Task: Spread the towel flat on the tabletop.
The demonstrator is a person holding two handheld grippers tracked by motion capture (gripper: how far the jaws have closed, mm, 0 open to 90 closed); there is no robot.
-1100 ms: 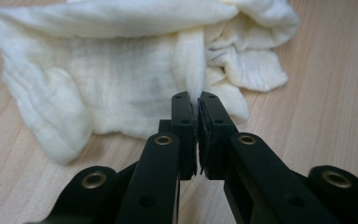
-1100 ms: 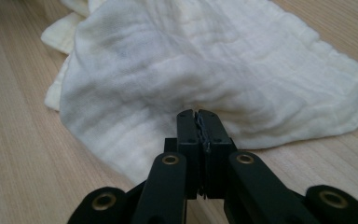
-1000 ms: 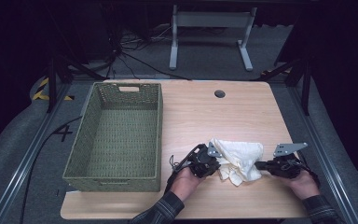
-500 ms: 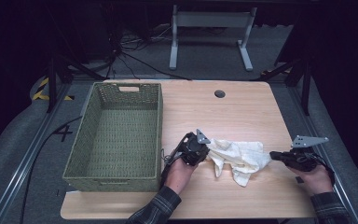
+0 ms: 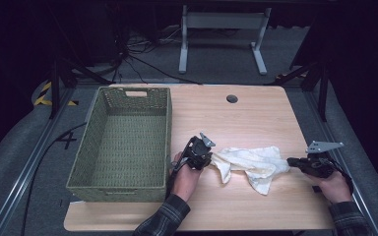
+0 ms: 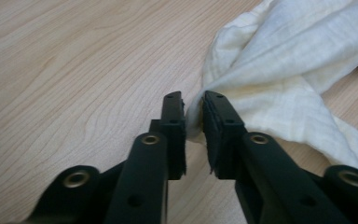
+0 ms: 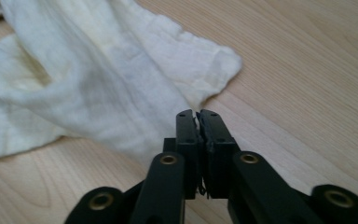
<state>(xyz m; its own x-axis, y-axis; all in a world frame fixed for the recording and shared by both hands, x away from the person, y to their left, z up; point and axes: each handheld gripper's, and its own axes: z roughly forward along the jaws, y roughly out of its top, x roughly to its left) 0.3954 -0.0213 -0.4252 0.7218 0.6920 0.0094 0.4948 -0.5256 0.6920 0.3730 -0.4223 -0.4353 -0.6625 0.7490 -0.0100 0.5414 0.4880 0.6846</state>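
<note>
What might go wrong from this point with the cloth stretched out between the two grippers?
The left gripper has just been opening; the cloth edge sits in a visible gap between its jaws, so it may slip out. The right gripper has just been opening too, with its jaws at the cloth's edge, so that end may drop. Then the cloth would lie wrinkled again.

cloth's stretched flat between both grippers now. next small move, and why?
Probably back the left gripper off the cloth. Its jaws have just been opening, with a slim gap showing and the cloth's edge between them, hardly pinched. The right gripper, jaws nearly together and also just opening, sits at the other end with nothing visibly held. The cloth lies spread on the table beside the basket.
</note>
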